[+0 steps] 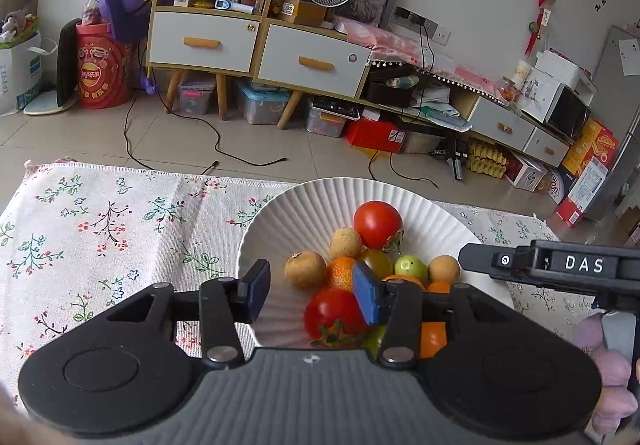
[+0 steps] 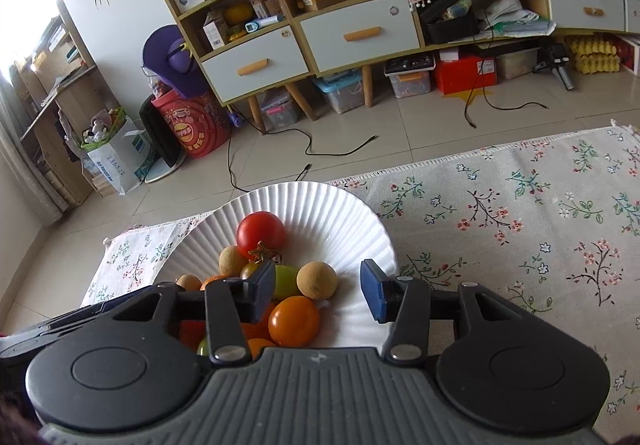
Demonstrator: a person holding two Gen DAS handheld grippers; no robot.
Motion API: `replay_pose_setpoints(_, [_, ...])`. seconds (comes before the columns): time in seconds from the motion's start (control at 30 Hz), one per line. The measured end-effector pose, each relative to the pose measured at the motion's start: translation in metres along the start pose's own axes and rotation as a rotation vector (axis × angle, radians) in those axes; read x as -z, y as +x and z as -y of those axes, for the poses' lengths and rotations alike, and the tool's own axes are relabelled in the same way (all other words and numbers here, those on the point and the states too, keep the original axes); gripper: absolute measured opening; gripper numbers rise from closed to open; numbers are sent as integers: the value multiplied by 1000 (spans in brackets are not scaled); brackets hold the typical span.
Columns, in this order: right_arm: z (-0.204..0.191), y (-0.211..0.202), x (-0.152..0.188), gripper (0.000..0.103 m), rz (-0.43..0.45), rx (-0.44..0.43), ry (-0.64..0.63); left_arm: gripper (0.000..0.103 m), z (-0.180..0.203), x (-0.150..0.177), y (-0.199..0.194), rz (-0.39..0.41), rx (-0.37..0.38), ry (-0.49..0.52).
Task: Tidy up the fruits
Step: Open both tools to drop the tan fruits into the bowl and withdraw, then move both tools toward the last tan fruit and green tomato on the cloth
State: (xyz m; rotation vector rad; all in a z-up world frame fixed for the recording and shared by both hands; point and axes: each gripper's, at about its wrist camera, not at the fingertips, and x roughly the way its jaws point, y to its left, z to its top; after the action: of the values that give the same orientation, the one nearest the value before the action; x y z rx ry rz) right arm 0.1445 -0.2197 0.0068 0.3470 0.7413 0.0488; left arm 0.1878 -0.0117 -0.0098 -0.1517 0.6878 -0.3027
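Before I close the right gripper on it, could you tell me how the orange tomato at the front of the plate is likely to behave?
The orange tomato looks smooth and glossy, so it may slip. Being round, it could roll across the white plate.

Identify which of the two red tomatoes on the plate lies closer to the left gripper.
The red tomato at the plate's near edge, partly behind the left gripper's blue pad. The other red tomato sits farther back, beyond the fruit pile.

Fruit in my white fluted plate (image 1: 288, 205), on the floral cloth: one red tomato (image 1: 377, 224) at the far side, another (image 1: 332, 312) nearest me; tan longans (image 1: 305, 269); green tomato (image 1: 409, 265); orange fruit (image 2: 294, 320) at right.
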Motion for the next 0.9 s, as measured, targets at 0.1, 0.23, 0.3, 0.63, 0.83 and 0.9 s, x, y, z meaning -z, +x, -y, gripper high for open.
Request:
replay_pose_setpoints(0.1, [-2,-9,1,58,-8,25,-17,63,3,3,-11,-21,-23,19])
replay_pose_setpoints(0.23, [-7,-22,3,73,-6,59,-62,76,3,7,-32,-41,-58,35])
replay_pose_setpoints(0.3, [-8,-29,5,79,1,58,-61,84,0,8,-42,-39,-62,37])
replay_pose_setpoints(0.63, [-20,-54,20,94,10,42,-64,99,-8,19,-65,-76,-110,26])
replay_pose_setpoints(0.83, [-26,-57,33,98,14,17,-91,101,-12,29,-73,-75,-135,42])
replay_pose_setpoints(0.9, [-29,-57,38,99,16,10,-109,101,-15,35,-74,-77,-138,39])
